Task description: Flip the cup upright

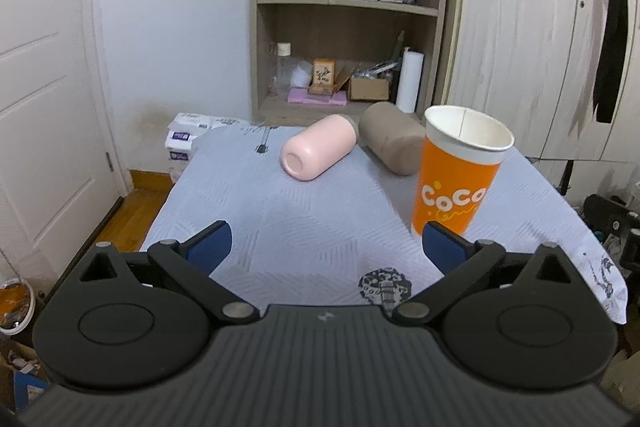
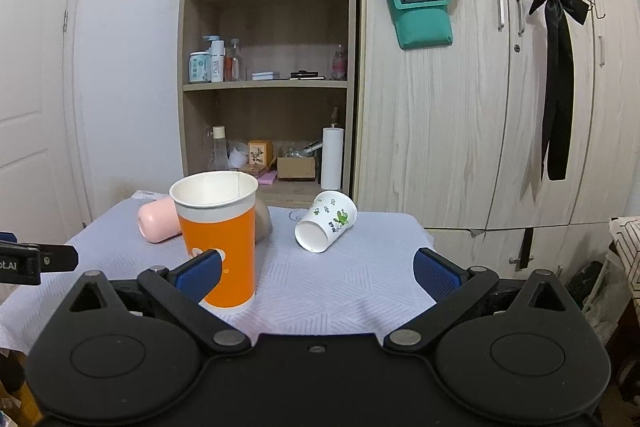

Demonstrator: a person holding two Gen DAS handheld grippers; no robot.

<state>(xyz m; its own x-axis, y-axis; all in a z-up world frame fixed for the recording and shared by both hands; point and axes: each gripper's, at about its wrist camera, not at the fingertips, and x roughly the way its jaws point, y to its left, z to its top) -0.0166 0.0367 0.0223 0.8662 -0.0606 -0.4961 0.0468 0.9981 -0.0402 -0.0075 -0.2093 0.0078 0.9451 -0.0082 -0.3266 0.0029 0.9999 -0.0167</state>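
An orange paper cup [image 1: 456, 171] stands upright on the table, also in the right wrist view [image 2: 218, 239]. A pink cup [image 1: 318, 151] lies on its side, open end toward me. A brown cup [image 1: 394, 137] lies on its side behind the orange one. A white cup with green flowers [image 2: 326, 221] lies on its side, mouth toward me. My left gripper [image 1: 326, 247] is open and empty, left of the orange cup. My right gripper [image 2: 318, 273] is open and empty, its left finger [image 2: 198, 273] in front of the orange cup.
The table has a pale patterned cloth [image 1: 280, 227]. A wooden shelf unit [image 2: 268, 87] with bottles and boxes stands behind it. Wardrobe doors [image 2: 480, 107] are at the right, a white door [image 1: 40, 107] at the left. Tissue packs [image 1: 184, 139] lie beyond the table's far left corner.
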